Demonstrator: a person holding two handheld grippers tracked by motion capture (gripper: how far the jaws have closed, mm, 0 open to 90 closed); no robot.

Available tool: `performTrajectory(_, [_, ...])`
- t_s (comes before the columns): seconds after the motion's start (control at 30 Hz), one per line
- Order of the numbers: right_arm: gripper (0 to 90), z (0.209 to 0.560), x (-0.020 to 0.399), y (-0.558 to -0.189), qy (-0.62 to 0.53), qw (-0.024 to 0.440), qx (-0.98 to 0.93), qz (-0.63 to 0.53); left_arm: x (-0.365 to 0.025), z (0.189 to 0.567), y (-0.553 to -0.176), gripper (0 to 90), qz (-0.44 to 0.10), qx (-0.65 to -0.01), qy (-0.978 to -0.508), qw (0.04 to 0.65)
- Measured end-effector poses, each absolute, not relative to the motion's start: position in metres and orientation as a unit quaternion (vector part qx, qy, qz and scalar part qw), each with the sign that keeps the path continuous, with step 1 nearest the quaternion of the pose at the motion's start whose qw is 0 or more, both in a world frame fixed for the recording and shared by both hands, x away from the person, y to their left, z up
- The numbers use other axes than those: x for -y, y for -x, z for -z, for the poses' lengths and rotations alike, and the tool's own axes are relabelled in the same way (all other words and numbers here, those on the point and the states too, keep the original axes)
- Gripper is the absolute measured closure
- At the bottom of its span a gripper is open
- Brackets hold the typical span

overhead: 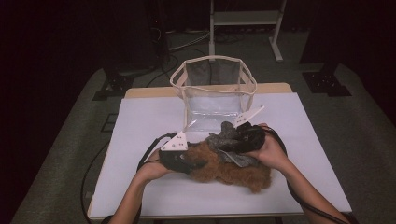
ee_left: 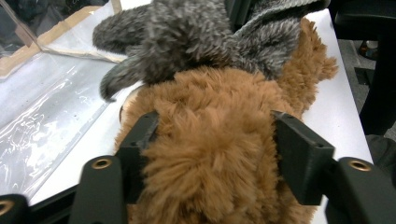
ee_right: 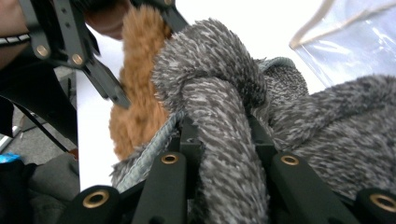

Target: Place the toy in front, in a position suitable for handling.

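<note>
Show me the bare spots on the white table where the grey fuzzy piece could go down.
Free: the strip of white table left of the clear bag, the strip right of it out to the table's right edge, and the near edge below the brown fuzzy piece. Crowded: the middle, where the left gripper, right gripper and grey fuzzy piece bunch together.

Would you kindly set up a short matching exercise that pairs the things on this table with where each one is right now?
Things:
1. brown fuzzy item
2. grey fuzzy item
3. clear bag
4. white table

Places:
A. standing open behind the fuzzy items
B. under everything
C. between the left gripper jaws
D. clamped in the right gripper

Pairs: 1-C, 2-D, 3-A, 4-B
</note>
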State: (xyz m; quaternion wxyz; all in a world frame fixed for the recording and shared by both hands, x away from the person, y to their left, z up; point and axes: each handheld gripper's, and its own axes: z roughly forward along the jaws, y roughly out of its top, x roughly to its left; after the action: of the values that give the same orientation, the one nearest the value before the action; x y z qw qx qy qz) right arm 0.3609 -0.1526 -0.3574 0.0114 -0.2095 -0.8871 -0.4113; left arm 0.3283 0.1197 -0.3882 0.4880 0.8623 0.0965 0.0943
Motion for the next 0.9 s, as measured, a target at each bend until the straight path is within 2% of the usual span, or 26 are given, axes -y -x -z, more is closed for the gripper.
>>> performTrajectory(0.23, [74.6, 0.362, 0.162, -0.359, 0.213, 0.011, 0.885, 0.415, -0.13, 0.395, -0.33, 20.4, -0.087, -0.1, -0.862, 0.489])
performTrajectory(0.5, [74.9, 0.367, 0.173, -0.359, 0.225, 0.019, 0.876, 0.426, -0.136, 0.412, -0.338, 9.9, -0.06, -0.114, -0.851, 0.509])
performTrajectory(0.9, [75.4, 0.369, 0.182, -0.355, 0.229, 0.022, 0.873, 0.431, -0.135, 0.43, -0.346, 4.1, -0.022, -0.129, -0.849, 0.511])
